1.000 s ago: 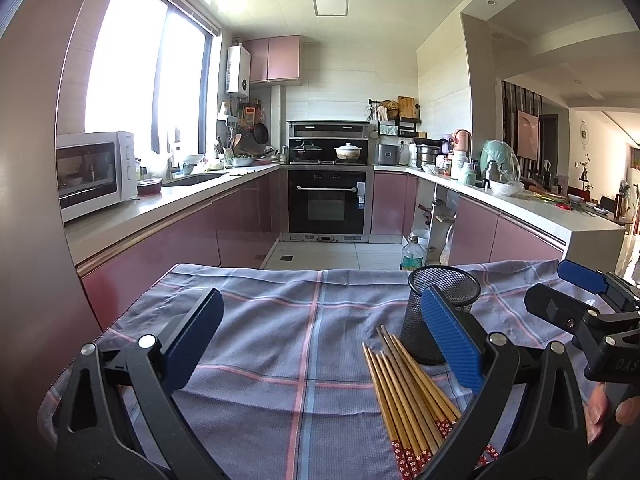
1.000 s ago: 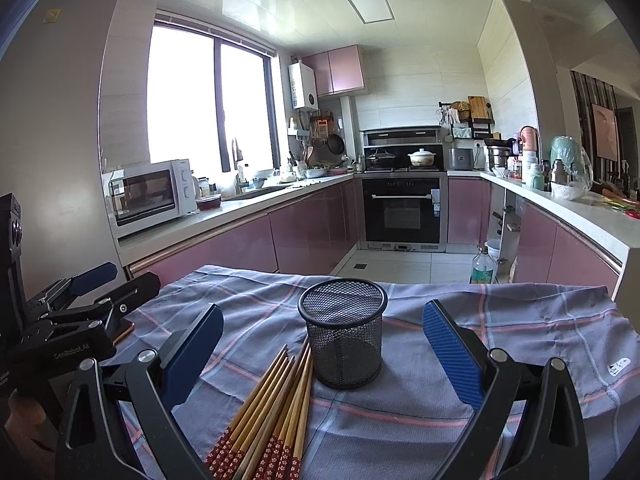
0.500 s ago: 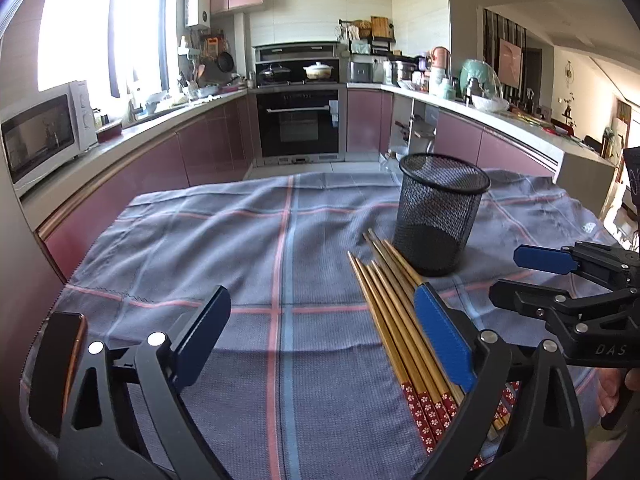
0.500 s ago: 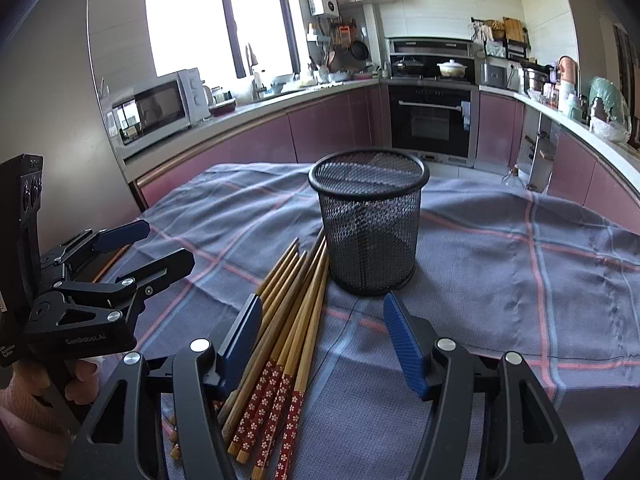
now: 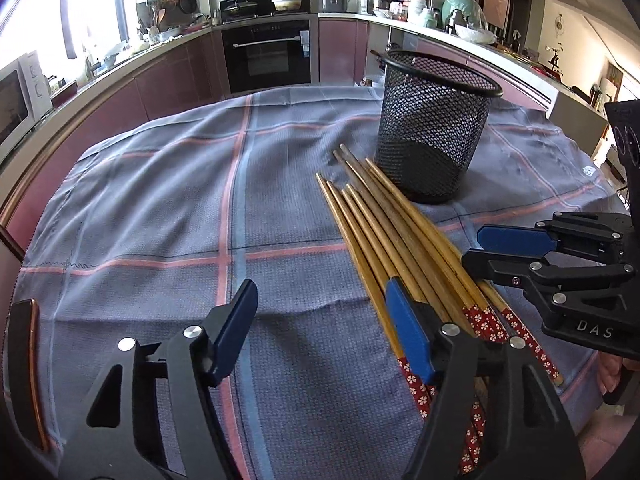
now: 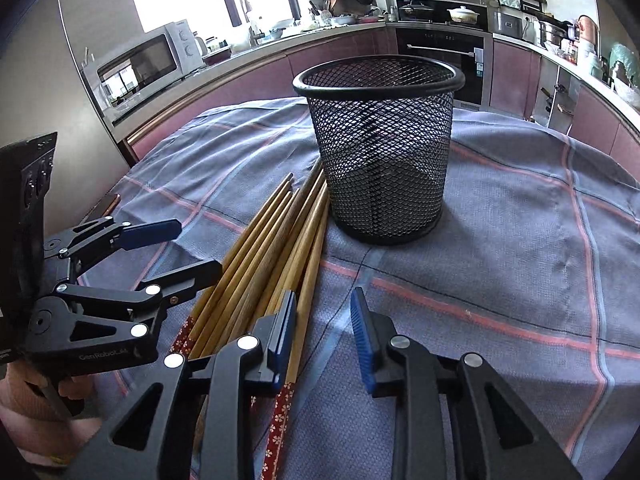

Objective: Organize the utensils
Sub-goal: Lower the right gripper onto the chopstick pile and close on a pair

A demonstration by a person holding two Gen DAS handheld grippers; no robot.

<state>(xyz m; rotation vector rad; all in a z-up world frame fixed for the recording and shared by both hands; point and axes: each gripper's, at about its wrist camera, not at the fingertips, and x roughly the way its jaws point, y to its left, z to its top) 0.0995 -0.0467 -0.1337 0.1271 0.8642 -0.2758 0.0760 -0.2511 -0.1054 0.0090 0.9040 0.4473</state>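
A bundle of wooden chopsticks (image 5: 400,240) with red flowered ends lies on the checked cloth, tips toward a black mesh cup (image 5: 432,132) that stands upright. My left gripper (image 5: 320,332) hovers low at the bundle's left side. Its jaws are closing, with only cloth between them, and the right pad sits over the leftmost sticks. In the right wrist view my right gripper (image 6: 323,336) is at the bundle's right side, near the cup (image 6: 380,152). Its jaws are closing too. The rightmost of the chopsticks (image 6: 272,252) lies between them beside the left pad, not pressed.
The grey-blue cloth (image 5: 160,200) with pink stripes covers the table. A phone (image 5: 24,368) lies at its left edge. Kitchen counters, a microwave (image 6: 140,60) and an oven (image 5: 268,56) stand beyond. A hand (image 6: 24,400) holds the left gripper.
Both grippers have sunk toward the table and tipped downward onto the chopstick bundle. Their jaws have narrowed, the right pair much more than the left.
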